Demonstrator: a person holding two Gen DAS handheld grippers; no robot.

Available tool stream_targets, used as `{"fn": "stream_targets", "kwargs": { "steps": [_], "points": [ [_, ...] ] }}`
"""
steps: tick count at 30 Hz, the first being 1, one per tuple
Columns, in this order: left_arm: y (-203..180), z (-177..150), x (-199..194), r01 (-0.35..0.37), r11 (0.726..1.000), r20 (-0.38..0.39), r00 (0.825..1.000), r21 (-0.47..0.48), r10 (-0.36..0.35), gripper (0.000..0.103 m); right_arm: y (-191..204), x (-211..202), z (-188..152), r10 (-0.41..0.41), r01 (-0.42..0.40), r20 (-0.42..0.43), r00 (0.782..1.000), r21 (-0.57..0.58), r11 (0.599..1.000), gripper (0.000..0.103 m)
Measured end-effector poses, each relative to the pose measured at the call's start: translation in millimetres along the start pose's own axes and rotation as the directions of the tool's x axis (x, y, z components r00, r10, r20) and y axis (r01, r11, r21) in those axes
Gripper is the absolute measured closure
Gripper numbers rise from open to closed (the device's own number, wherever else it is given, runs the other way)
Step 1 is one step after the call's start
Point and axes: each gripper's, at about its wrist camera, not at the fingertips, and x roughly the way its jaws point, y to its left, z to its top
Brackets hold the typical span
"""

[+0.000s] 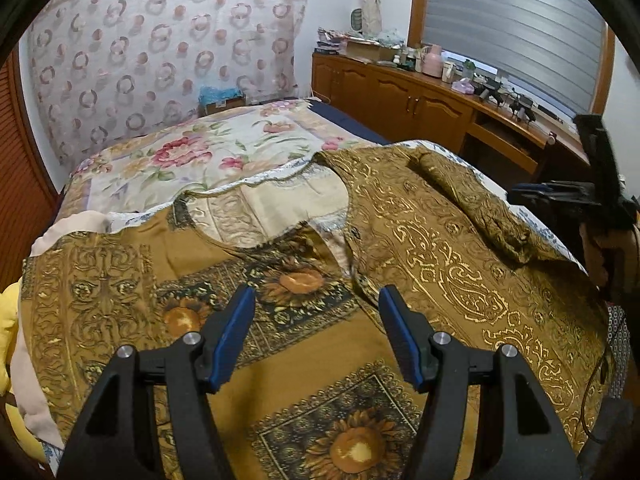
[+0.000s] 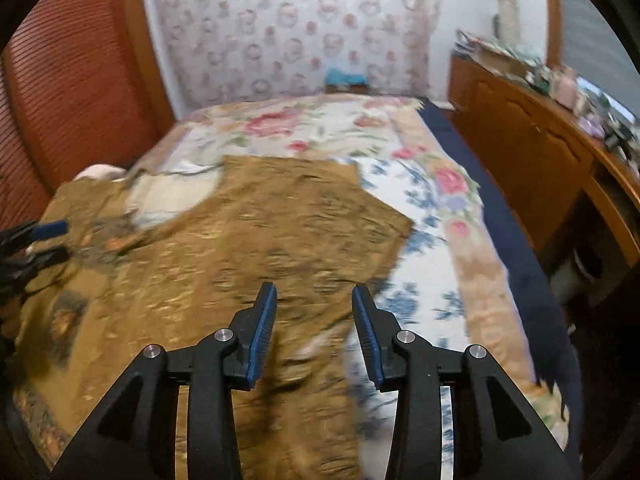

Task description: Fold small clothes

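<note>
One bed (image 1: 224,152) fills the room's middle, covered by a floral quilt (image 2: 424,240) in pink and blue on white. A navy edge runs along its right side. Behind it hangs a sheer curtain (image 1: 160,52) with ring and dot print. Wood cabinet run (image 1: 400,92) along the right wall, top cluttered with bottles and boxes; slatted blind (image 1: 512,24) above it. Reddish louvred door (image 2: 76,80) on the left.

One brown-gold patterned garment (image 1: 440,240) lies spread across the near half of the bed. Sunflower panels show on its left part, gold paisley on the right, with a neckline opening near the middle. One sleeve is folded over onto the paisley side at upper right. A pale pink cloth (image 1: 28,368) and something yellow peek out at the left edge.

Two claws, mine. My left claw (image 1: 316,308) tilts down over the sunflower area, jaws spread wide, nothing between them, pads clear of the fabric. My right claw (image 2: 314,300) tilts down over the garment's right edge where it meets the quilt. Its jaws are parted, released, nothing pinched. The right view is motion-blurred, so I cannot tell if the tips brush the cloth. Each claw shows in the other's view at the frame edge.

Four blue pads in total, two per claw.
</note>
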Motion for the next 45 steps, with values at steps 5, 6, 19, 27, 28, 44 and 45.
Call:
{"fn": "stream_targets", "kwargs": {
  "steps": [5, 6, 19, 27, 28, 44, 45],
  "points": [
    [-5.5, -4.0, 3.0, 0.010, 1.000, -0.016, 1.000, 0.001, -0.010, 0.039, -23.5, 28.5, 3.6, 0.015, -0.012, -0.061, 0.998, 0.051, 0.999, 0.064],
    [-6.5, -5.0, 3.4, 0.011, 1.000, -0.019, 1.000, 0.002, -0.011, 0.039, -27.4, 34.3, 4.7, 0.025, -0.020, -0.075, 0.997, 0.070, 0.997, 0.064],
    [0.4, -11.1, -3.5, -0.014, 1.000, -0.012, 1.000, -0.025, 0.013, 0.039, 15.8, 15.2, 37.6, 0.073, -0.067, 0.057, 0.996, -0.101, 0.993, 0.103],
    [21.5, -14.9, -17.2, -0.044, 0.996, 0.014, 0.999, -0.073, 0.045, 0.039, 76.1, 6.8, 47.0, 0.261, -0.251, 0.038, 0.965, -0.170, 0.953, 0.103],
    [24.6, -14.8, -18.1, -0.046, 0.996, 0.016, 0.999, -0.080, 0.047, 0.039, 85.8, 7.6, 44.2, 0.293, -0.284, 0.022, 0.956, -0.179, 0.942, 0.103],
    [38.2, -19.7, -19.2, -0.059, 0.992, 0.014, 0.998, -0.107, 0.061, 0.039, 36.8, -8.2, 68.6, 0.101, -0.084, 0.138, 0.985, -0.123, 0.989, 0.066],
    [37.4, -19.4, -18.7, -0.058, 0.993, 0.013, 0.998, -0.105, 0.059, 0.039, 30.3, -3.6, 72.4, 0.091, -0.076, 0.132, 0.987, -0.115, 0.990, 0.066]
  ]
}}
